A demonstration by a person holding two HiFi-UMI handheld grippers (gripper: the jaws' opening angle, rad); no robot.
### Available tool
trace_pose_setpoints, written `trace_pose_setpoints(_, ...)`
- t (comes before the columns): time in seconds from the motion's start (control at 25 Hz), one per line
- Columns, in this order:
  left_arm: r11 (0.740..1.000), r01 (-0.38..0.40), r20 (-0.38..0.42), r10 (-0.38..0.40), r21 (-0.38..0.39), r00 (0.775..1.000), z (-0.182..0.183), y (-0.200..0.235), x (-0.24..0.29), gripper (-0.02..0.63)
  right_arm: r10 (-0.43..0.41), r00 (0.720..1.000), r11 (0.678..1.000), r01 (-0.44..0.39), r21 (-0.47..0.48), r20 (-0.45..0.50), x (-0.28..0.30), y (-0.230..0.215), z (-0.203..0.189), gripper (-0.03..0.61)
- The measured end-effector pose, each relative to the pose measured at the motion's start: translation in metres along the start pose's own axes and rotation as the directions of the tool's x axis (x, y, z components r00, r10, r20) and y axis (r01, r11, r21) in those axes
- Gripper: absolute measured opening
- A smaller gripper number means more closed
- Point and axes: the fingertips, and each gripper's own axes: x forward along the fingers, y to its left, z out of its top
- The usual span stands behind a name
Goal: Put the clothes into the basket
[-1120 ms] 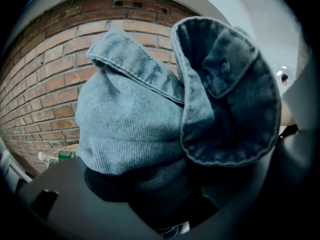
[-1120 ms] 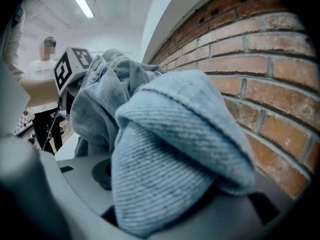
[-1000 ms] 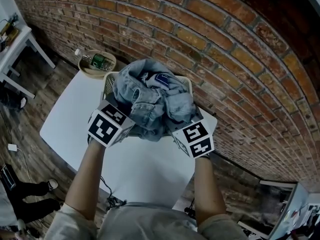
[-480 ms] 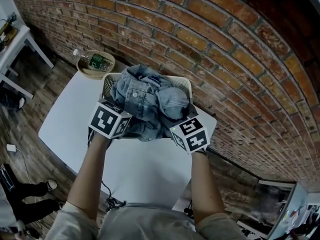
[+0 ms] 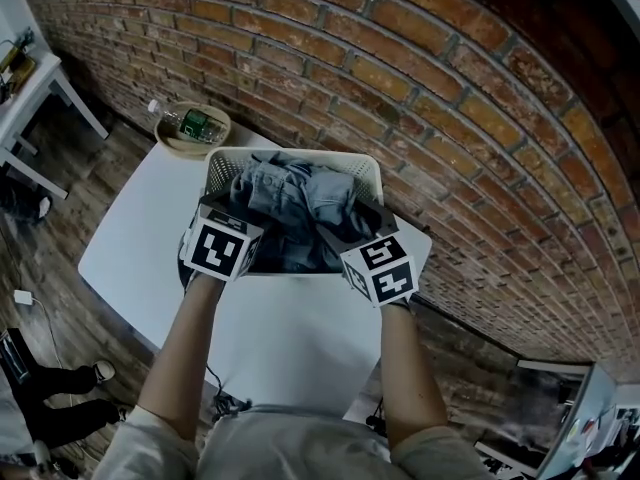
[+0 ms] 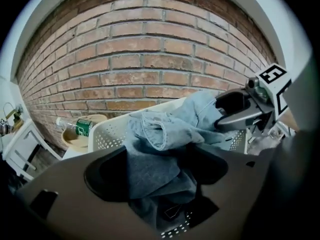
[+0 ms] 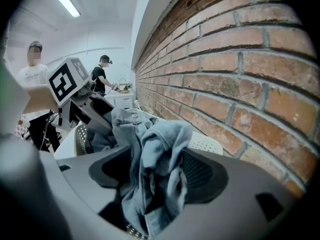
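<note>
A bundle of blue denim clothes (image 5: 290,203) lies inside the white perforated basket (image 5: 290,155) on the white table (image 5: 150,238). My left gripper (image 5: 252,226) reaches over the basket's near left rim, shut on a fold of denim (image 6: 155,159) that fills the space between its jaws (image 6: 160,176). At the near right rim is my right gripper (image 5: 342,230). Its jaws have just been opening, and a strip of denim (image 7: 160,149) still hangs loosely between them (image 7: 155,179). Both sets of fingertips are buried in cloth in the head view.
A shallow woven bowl holding a green-labelled bottle (image 5: 190,123) stands just behind the basket's left corner. The brick wall (image 5: 420,88) runs close behind the basket. Another white table (image 5: 30,78) is far left. Two people (image 7: 35,74) stand farther off in the right gripper view.
The denim bundle, held above the basket rim a second ago, has sunk into the basket. Both grippers moved forward and down with it, towards the near rim.
</note>
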Motion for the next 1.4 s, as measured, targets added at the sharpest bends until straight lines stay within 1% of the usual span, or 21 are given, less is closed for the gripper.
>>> trace_pose_setpoints(0.12,1.0,-0.022,0.048,0.023,-0.02,0.999,0.007,0.0,-0.008,0.36,-0.031,0.998,0.999,0.029,0.041,0.052,-0.01,-0.008,0.011,0.307)
trace_pose_setpoints(0.24,0.998,-0.049,0.121,0.052,-0.031,0.991,0.021,0.003,-0.023,0.36,-0.042,0.996,0.998,0.037,0.057,0.077,-0.015,-0.009,0.015,0.307)
trace_pose_setpoints(0.36,0.998,-0.043,0.178,0.049,-0.038,0.983,0.031,-0.001,-0.034,0.36,-0.058,0.994,0.997,0.053,0.061,0.096,-0.021,-0.006,0.019,0.307)
trace_pose_setpoints(0.48,0.998,-0.036,0.242,0.049,-0.055,0.969,0.038,-0.006,-0.046,0.354,-0.064,0.99,0.996,0.057,0.063,0.128,-0.026,0.001,0.027,0.305)
trace_pose_setpoints(0.52,0.997,-0.039,0.259,0.054,-0.062,0.964,0.039,-0.007,-0.049,0.319,-0.069,0.988,0.996,0.061,0.064,0.14,-0.029,0.002,0.03,0.305)
trace_pose_setpoints(0.56,0.997,-0.043,0.272,0.06,-0.066,0.96,0.041,-0.009,-0.052,0.258,-0.073,0.985,0.996,0.064,0.066,0.154,-0.032,0.003,0.033,0.305)
trace_pose_setpoints(0.64,0.997,-0.045,0.298,0.063,-0.068,0.952,0.044,-0.014,-0.059,0.226,-0.074,0.981,0.996,0.063,0.067,0.18,-0.038,0.007,0.04,0.298)
trace_pose_setpoints(0.68,0.997,-0.042,0.316,0.061,-0.067,0.947,0.047,-0.017,-0.063,0.213,-0.074,0.979,0.996,0.063,0.063,0.192,-0.041,0.01,0.043,0.287)
trace_pose_setpoints(0.76,0.998,-0.028,0.359,0.049,-0.064,0.932,0.052,-0.026,-0.071,0.187,-0.083,0.973,0.996,0.073,0.052,0.214,-0.047,0.015,0.049,0.217)
trace_pose_setpoints(0.84,0.999,-0.012,0.398,0.032,-0.053,0.917,0.057,-0.037,-0.078,0.145,-0.087,0.968,0.996,0.076,0.056,0.235,-0.054,0.02,0.053,0.165)
trace_pose_setpoints(0.96,1.0,-0.007,0.44,0.018,-0.028,0.898,0.061,-0.055,-0.088,0.063,-0.083,0.962,0.996,0.074,0.047,0.259,-0.064,0.031,0.058,0.067)
trace_pose_setpoints(1.0,1.0,-0.006,0.452,0.014,-0.019,0.892,0.062,-0.061,-0.093,0.05,-0.082,0.96,0.996,0.075,0.038,0.269,-0.069,0.035,0.061,0.036)
trace_pose_setpoints(1.08,1.0,-0.006,0.478,0.008,-0.006,0.878,0.064,-0.074,-0.103,0.029,-0.074,0.952,0.997,0.069,0.028,0.297,-0.079,0.044,0.068,0.009)
trace_pose_setpoints(1.16,1.0,-0.014,0.503,0.01,0.004,0.864,0.066,-0.085,-0.115,0.009,-0.056,0.941,0.998,0.052,0.021,0.335,-0.092,0.056,0.075,0.008)
trace_pose_setpoints(1.24,1.0,-0.023,0.53,0.011,0.016,0.848,0.067,-0.096,-0.13,0.008,-0.048,0.928,0.999,0.049,0.008,0.369,-0.108,0.066,0.08,0.006)
trace_pose_setpoints(1.4,0.999,-0.04,0.572,0.014,0.032,0.82,0.067,-0.121,-0.161,0.008,-0.064,0.901,0.997,0.073,-0.004,0.429,-0.14,0.083,0.09,0.006)
